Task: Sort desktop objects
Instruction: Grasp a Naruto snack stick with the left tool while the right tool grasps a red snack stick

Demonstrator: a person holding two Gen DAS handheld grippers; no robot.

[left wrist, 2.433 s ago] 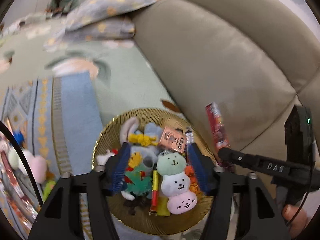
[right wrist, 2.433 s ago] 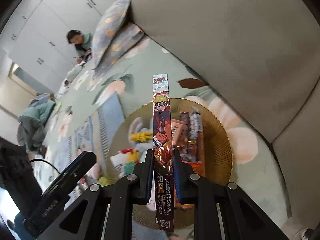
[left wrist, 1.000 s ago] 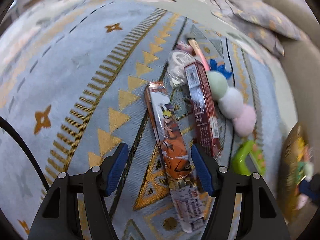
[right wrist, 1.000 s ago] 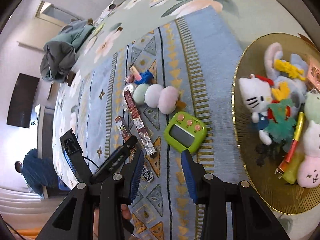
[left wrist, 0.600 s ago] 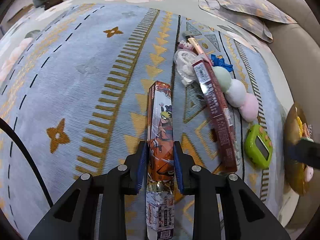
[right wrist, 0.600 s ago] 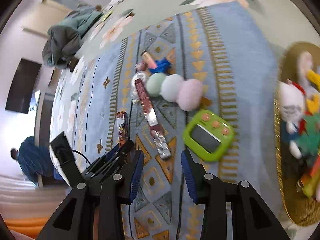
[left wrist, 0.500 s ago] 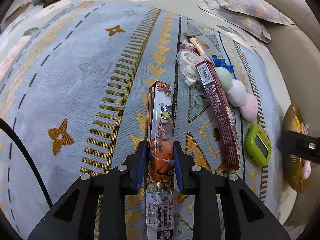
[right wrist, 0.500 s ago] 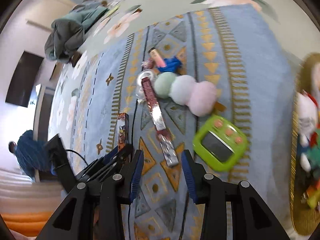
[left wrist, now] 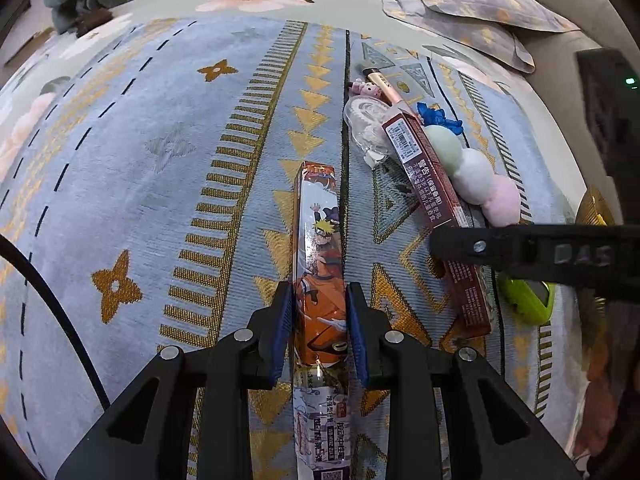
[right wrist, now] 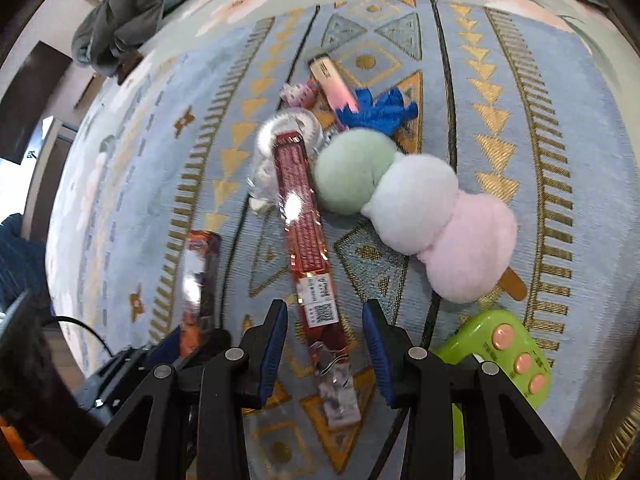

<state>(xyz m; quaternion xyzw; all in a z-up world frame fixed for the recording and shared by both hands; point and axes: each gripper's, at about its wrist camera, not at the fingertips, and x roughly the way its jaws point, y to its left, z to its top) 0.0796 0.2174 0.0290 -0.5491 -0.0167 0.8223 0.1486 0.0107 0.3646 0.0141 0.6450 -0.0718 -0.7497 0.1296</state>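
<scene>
A home: patterned rug (left wrist: 120, 184), sofa cushions (left wrist: 472, 4) (living room).

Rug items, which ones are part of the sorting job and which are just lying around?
Job:
- orange card pack, clamped by left hand-held gripper
- red snack box, before open right hand-held gripper
- three-ball plush
- green timer

Lying about:
- grey clothes heap
- pillow

The left gripper (left wrist: 320, 330), wide open a second ago, has since closed on the orange anime card pack (left wrist: 320, 264). The right gripper (right wrist: 325, 342), empty after dropping its pack at the basket, has moved in over the dark red pack (right wrist: 304, 220), jaws apart.
</scene>
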